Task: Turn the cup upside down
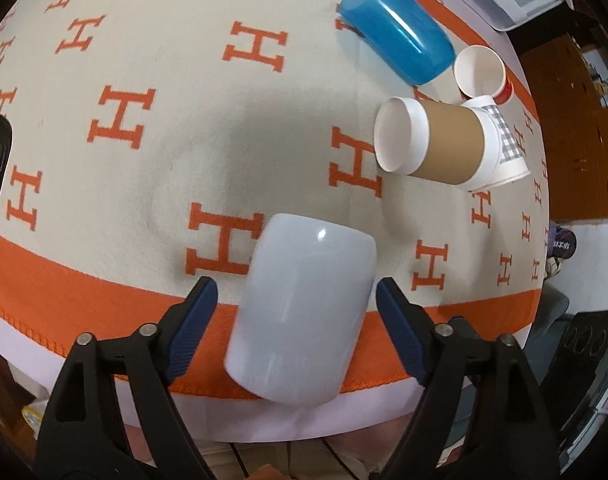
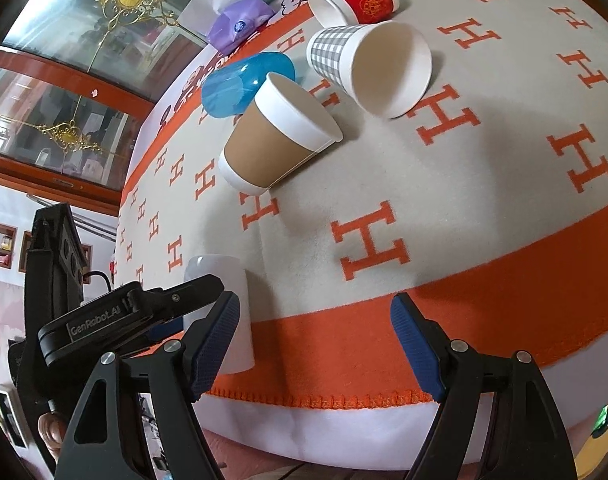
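**White mug sits between wide-open jaws at the blanket edge**

Sitting near the front edge of the H-pattern blanket (image 1: 124, 80), the white mug (image 1: 304, 308) stands between the blue pads of the left gripper (image 1: 296, 332), tilted a bit in the fisheye. The jaws are spread wide, with gaps on both sides, so nothing is gripped. From the right wrist view the mug (image 2: 228, 320) shows up around 8 o'clock, partly hidden behind the left gripper's body. The right gripper (image 2: 316, 344) is also wide open and holds nothing. Up around 1 o'clock in the left view lie a blue cup (image 1: 396, 28), a brown-sleeved paper cup (image 1: 424, 140), a checkered cup (image 1: 504, 148) and a red cup (image 1: 482, 74), all on their sides.
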